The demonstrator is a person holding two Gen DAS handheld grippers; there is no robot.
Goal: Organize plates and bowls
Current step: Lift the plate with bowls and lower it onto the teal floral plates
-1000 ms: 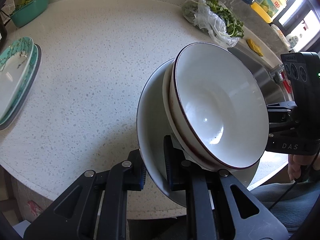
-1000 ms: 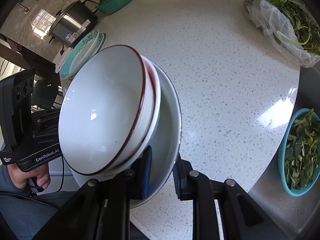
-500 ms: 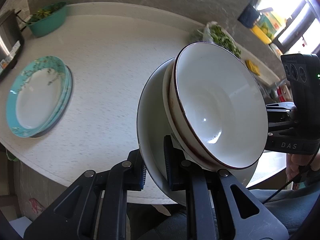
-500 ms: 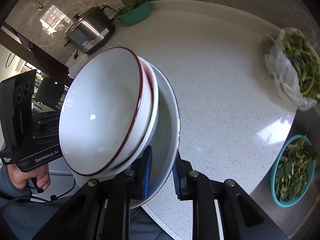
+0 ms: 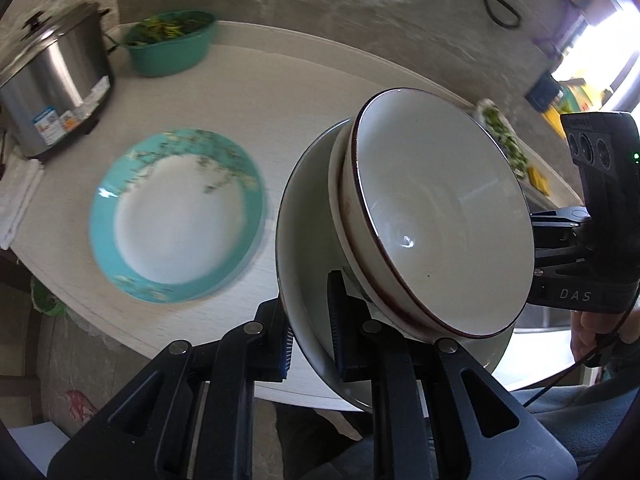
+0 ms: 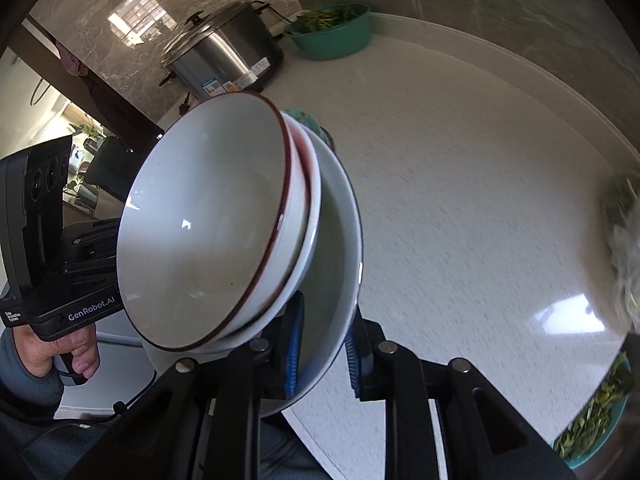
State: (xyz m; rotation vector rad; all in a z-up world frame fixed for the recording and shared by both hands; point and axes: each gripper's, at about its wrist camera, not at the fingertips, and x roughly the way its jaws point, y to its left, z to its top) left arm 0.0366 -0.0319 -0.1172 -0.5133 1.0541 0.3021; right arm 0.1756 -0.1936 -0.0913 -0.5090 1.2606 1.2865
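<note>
A stack of bowls hangs tilted above the counter's front edge. Two white bowls with dark red rims [image 5: 440, 216] [image 6: 208, 232] nest inside a wider white bowl [image 5: 304, 240] [image 6: 340, 264]. My left gripper [image 5: 312, 332] is shut on the wide bowl's near rim, one pad inside and one outside. From the opposite side, my right gripper [image 6: 323, 346] is shut on the same rim. A stack of teal-rimmed plates [image 5: 176, 216] lies on the counter, left of the carried bowls; in the right wrist view the bowls hide nearly all of it.
A steel rice cooker [image 5: 52, 88] [image 6: 224, 60] stands at the back left, beside a teal basin of greens [image 5: 172, 40] [image 6: 332, 32]. A bag of greens [image 6: 624, 240] and a teal basket of leaves [image 6: 592, 420] sit to the right. The white speckled counter [image 6: 460, 180] curves round.
Both grippers have carried the bowl stack up and leftward along the counter. The teal plates have come from the left edge toward the middle, and the rice cooker has come into view.
</note>
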